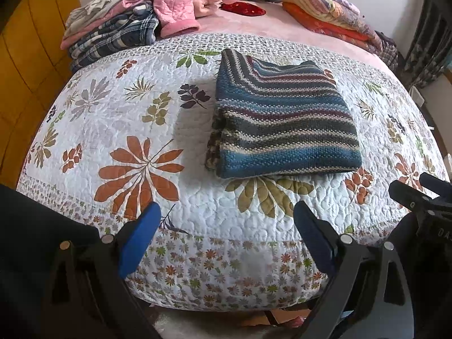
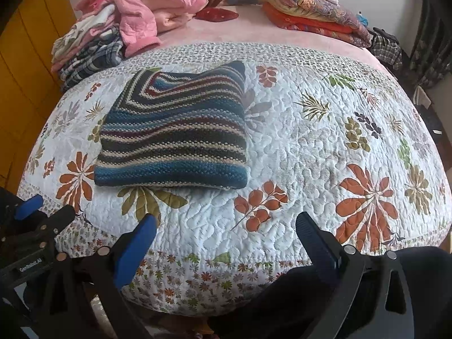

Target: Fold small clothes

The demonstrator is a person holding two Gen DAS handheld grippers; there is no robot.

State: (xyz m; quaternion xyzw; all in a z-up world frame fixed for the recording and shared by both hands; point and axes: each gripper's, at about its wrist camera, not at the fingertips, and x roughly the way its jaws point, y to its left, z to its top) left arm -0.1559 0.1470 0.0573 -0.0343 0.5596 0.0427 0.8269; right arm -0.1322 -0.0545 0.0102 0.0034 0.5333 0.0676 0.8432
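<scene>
On the quilted bedspread [image 1: 254, 226] lies a folded striped knit sweater [image 1: 282, 118]; both tongs [image 1: 226, 226] [image 2: 226, 231] gape empty.

A striped knit garment [image 2: 172, 130] lies folded into a squarish packet on the leaf-patterned quilt [image 2: 310, 147], clear of both grippers. The right gripper [image 2: 226, 226] hangs over the quilt's near edge, jaws spread and empty. The left gripper [image 2: 36, 212] shows at lower left; its jaw setting is unreadable.

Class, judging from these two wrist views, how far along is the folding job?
Done: the striped knit sweater lies folded in a neat rectangle on the floral quilt. In hand: nothing; left gripper and right gripper hang open, apart from it. Left: possibly the loose pink jacket behind.
</scene>
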